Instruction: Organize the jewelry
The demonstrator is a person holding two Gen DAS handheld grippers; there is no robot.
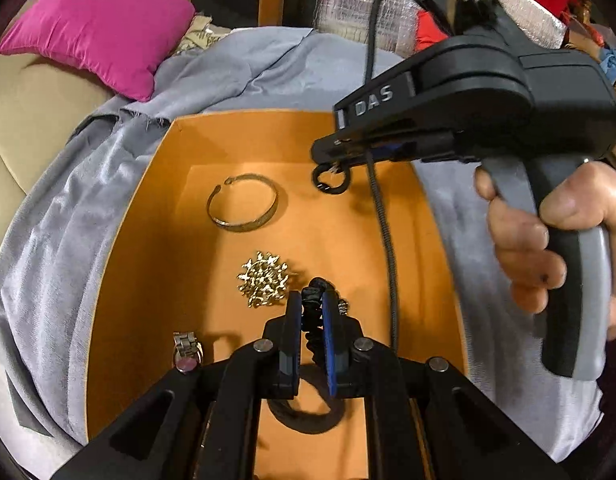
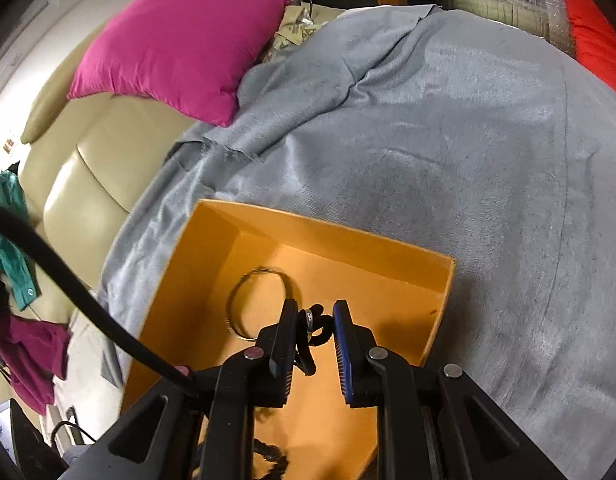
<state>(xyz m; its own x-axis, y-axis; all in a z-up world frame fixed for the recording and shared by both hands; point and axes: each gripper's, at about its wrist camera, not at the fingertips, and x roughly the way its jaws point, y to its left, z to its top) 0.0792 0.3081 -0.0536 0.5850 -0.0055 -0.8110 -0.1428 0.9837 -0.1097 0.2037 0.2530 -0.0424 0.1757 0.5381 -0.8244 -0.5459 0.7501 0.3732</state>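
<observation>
Both claws hover over the orange box [image 1: 148, 216] to drop their loads — left claw [image 1: 312, 308] pinching a black beaded bracelet [image 1: 314, 300], right claw [image 2: 316, 320] pinching small black rings [image 2: 318, 326].

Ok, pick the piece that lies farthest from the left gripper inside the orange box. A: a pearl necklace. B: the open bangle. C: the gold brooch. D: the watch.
B: in the left wrist view the bangle lies at the far end of the box, beyond the brooch and watch, both closer to the left gripper.
</observation>
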